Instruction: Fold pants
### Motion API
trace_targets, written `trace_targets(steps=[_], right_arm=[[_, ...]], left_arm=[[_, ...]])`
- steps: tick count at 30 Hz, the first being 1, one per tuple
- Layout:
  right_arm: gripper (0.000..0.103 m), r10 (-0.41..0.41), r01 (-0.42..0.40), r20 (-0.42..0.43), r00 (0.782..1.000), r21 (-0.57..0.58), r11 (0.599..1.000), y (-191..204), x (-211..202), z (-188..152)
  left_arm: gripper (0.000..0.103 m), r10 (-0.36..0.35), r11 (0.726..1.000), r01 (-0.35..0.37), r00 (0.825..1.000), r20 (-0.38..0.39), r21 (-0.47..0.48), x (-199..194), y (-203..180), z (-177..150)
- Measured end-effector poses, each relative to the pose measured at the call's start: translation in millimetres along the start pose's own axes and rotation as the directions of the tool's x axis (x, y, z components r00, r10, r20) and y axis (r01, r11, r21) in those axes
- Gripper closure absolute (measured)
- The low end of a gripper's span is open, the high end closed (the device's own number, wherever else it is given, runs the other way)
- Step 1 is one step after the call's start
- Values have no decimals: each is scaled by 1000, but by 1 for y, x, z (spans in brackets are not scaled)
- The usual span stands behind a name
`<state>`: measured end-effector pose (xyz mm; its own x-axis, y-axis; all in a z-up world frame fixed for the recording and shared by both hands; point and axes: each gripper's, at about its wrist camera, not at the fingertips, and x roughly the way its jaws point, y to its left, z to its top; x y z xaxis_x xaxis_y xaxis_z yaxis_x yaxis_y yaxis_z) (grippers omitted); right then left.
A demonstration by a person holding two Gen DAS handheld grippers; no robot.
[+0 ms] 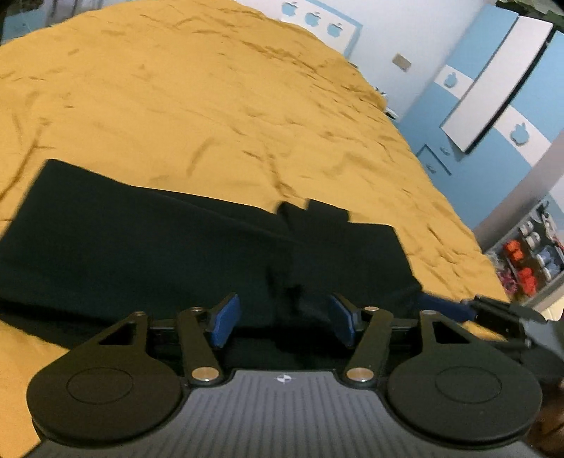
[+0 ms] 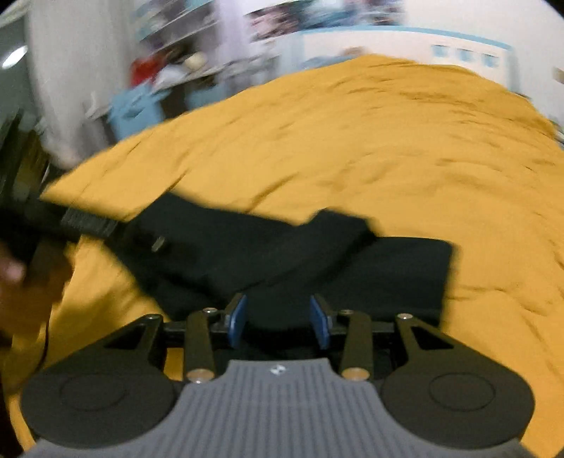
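Note:
Black pants (image 1: 158, 246) lie folded in a long band across the yellow bedspread (image 1: 211, 105); a small flap (image 1: 317, 215) sticks out at their far edge. My left gripper (image 1: 284, 319) hovers over the near side of the pants, its blue pads wide apart and nothing pinched. At the pants' right end shows my right gripper's blue finger (image 1: 442, 305). In the right wrist view the pants (image 2: 352, 271) lie below my right gripper (image 2: 278, 319), whose pads stand apart over the cloth. The left gripper's body (image 2: 84, 221) reaches in from the left, with a hand (image 2: 21, 282) behind it.
A blue-and-white wardrobe with apple cut-outs (image 1: 493, 91) stands beyond the bed's right edge, and a shelf of small items (image 1: 528, 260) sits lower down. The headboard (image 1: 317, 17) is at the far end. Blurred shelves (image 2: 176, 53) show past the bed's left side.

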<state>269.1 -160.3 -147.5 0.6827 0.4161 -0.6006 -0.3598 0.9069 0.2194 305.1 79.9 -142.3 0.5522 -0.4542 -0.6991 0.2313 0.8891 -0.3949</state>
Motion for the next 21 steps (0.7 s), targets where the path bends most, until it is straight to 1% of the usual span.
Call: trace_targets(steps=[2, 5, 6, 8, 9, 11, 12, 13, 15, 18, 19, 20, 21], right_arm=[[66, -72, 71, 15, 997, 48, 996, -13, -8, 0], [66, -171, 171, -9, 985, 101, 980, -30, -8, -5], [66, -188, 188, -14, 982, 118, 975, -35, -10, -9], [66, -190, 191, -20, 982, 159, 969, -42, -10, -15], [64, -190, 191, -22, 981, 177, 965, -44, -10, -19], [60, -202, 204, -33, 979, 218, 954, -49, -4, -24], [59, -203, 205, -36, 979, 242, 948, -53, -1, -25], [58, -194, 197, -40, 980, 269, 943, -56, 2, -27], [56, -167, 174, -52, 985, 330, 928, -63, 4, -32], [56, -112, 123, -52, 992, 400, 908, -71, 3, -41], [64, -89, 103, -53, 995, 406, 908, -73, 3, -44], [69, -78, 95, -57, 995, 396, 913, -71, 3, -44], [83, -87, 104, -62, 994, 367, 924, -68, 3, -44]], left_arm=[[32, 23, 1000, -23, 1000, 1, 15, 7, -10, -1], [32, 48, 999, -48, 999, -17, 21, 20, -19, 2], [32, 56, 998, -55, 998, -29, 20, 25, -20, 2], [32, 65, 998, -64, 996, -63, 18, 35, -24, 3], [33, 71, 997, -70, 994, -82, 19, 40, -25, 3], [60, 99, 995, -95, 988, -119, 36, 48, -29, 1], [64, 114, 993, -109, 986, -121, 45, 49, -32, 1], [66, 123, 992, -118, 986, -112, 50, 48, -34, 0], [66, 119, 993, -116, 989, -92, 35, 44, -37, 1], [66, 90, 995, -93, 994, -62, -35, 35, -33, 6], [66, 81, 995, -84, 995, -54, -60, 33, -31, 8], [67, 67, 994, -71, 997, -48, -84, 31, -28, 10], [67, 45, 993, -49, 998, -44, -106, 29, -26, 10]])
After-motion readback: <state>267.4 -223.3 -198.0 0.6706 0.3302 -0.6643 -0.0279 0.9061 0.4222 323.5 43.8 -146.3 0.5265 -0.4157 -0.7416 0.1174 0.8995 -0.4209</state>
